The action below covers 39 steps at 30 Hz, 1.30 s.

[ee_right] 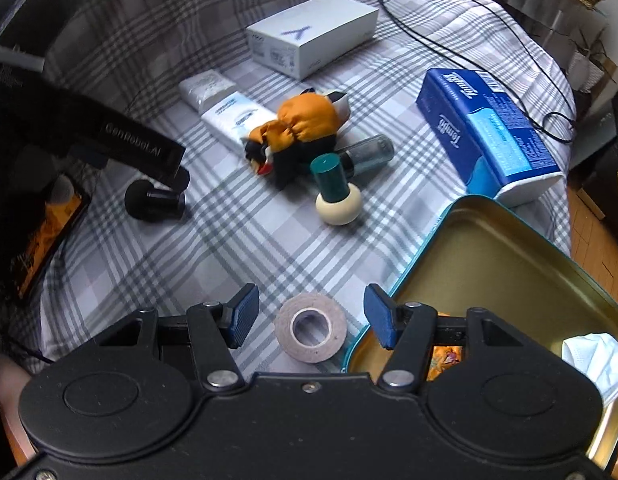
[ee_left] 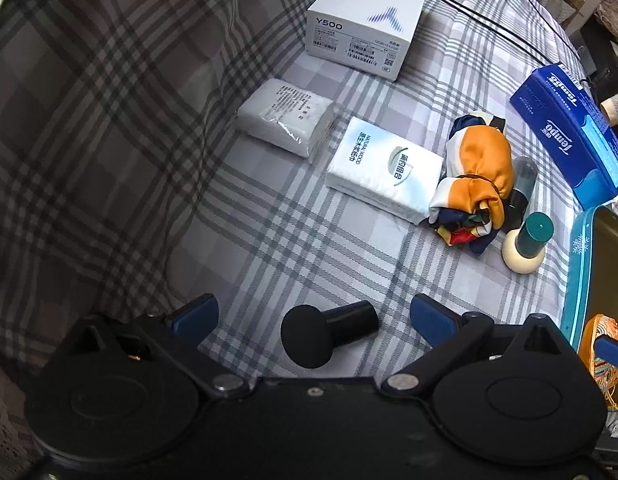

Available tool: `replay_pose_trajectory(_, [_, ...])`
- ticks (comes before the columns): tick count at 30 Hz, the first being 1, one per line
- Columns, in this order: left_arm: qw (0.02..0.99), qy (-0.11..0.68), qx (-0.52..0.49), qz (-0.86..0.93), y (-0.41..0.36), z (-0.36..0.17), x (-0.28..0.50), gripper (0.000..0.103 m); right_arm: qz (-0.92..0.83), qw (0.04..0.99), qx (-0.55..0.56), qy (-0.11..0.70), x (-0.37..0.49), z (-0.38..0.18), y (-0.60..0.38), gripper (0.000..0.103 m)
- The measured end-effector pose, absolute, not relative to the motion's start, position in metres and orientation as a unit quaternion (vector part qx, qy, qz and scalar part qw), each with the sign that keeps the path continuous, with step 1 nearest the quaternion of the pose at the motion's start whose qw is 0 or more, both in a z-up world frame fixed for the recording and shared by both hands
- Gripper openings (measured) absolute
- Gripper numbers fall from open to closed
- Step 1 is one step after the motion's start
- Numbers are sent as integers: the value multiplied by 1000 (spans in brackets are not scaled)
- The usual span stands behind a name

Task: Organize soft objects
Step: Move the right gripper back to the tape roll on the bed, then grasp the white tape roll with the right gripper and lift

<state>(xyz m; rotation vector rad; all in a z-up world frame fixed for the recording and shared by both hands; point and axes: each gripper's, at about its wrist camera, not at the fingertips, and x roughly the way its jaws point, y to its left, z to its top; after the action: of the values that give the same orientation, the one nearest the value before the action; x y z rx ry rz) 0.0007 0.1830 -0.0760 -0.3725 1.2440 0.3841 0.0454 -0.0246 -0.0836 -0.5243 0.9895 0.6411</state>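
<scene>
Left tool point(ee_left: 314, 316): I have it wide open, holding nothing, around the black knob point(ee_left: 329, 334).
Right tool point(ee_right: 311, 316): wide open and holding nothing; tape roll point(ee_right: 311, 328) between the fingers.
Soft scarf point(ee_left: 475, 182): bunched on the bed, beside the white tissue pack point(ee_left: 385, 170).
Tin point(ee_right: 505, 276): open, near my right tool.
Risk: I think grabbing the scarf could knock over the green bottle point(ee_right: 336, 192) touching it.

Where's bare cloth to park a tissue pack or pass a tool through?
Free: the plaid stretch between the black knob and white tissue pack; also the cloth between the tape roll and cream-based bottle. Crowded: around the orange scarf bundle, where both bottles and the tissue pack press close.
</scene>
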Motion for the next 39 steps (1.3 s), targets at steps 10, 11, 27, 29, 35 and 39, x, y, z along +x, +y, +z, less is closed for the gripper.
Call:
replay_pose_trajectory(10, [762, 591, -195, 179, 186, -90, 3, 102, 324, 766, -318, 455, 43, -113, -19, 57])
replay_pose_trajectory(11, [761, 592, -197, 178, 187, -91, 2, 102, 327, 763, -322, 456, 42, -115, -19, 57])
replay_pose_trajectory(27, [754, 600, -207, 170, 182, -107, 8, 97, 329, 756, -342, 451, 40, -123, -13, 51])
replay_pose_trajectory(29, [751, 603, -214, 162, 182, -109, 8, 93, 332, 757, -335, 453, 40, -122, -13, 51])
replay_pose_trajectory(35, [753, 601, -220, 156, 182, -112, 7, 72, 341, 760, -329, 444, 34, -116, -8, 51])
replay_pose_trajectory(39, [756, 597, -221, 154, 183, -110, 8, 63, 344, 764, -322, 441, 33, -111, -6, 50])
